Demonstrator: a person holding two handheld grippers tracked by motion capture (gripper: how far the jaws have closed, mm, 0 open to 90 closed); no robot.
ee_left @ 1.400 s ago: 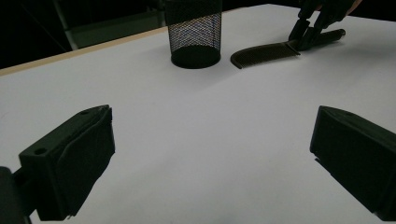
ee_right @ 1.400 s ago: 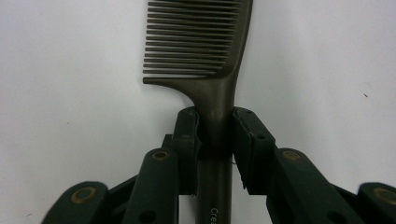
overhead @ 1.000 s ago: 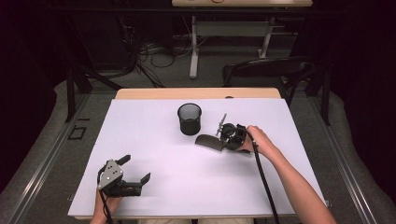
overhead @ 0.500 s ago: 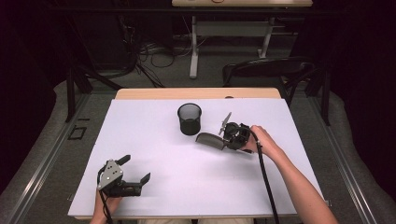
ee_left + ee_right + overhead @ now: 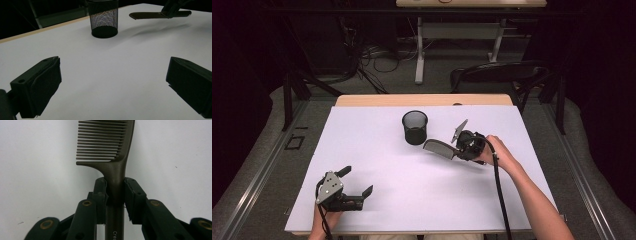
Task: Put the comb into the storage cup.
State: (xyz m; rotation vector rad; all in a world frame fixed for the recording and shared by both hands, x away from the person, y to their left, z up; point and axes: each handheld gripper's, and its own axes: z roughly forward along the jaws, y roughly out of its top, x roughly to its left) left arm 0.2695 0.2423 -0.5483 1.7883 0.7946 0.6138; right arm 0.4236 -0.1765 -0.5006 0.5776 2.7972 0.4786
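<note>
Just left of your right tool (image 5: 460,146) stands a black mesh cup (image 5: 415,127), upright on the white table (image 5: 412,200), near the comb (image 5: 439,148) tip. Beyond the table, a dark chair (image 5: 497,75) and floor cables. Your right tool clamps the comb's handle, teeth raised off the table; your left tool (image 5: 357,186) rests low, jaws wide, holding nothing.

Bright table (image 5: 382,150), dark surroundings — soft shadows, slight blur.
</note>
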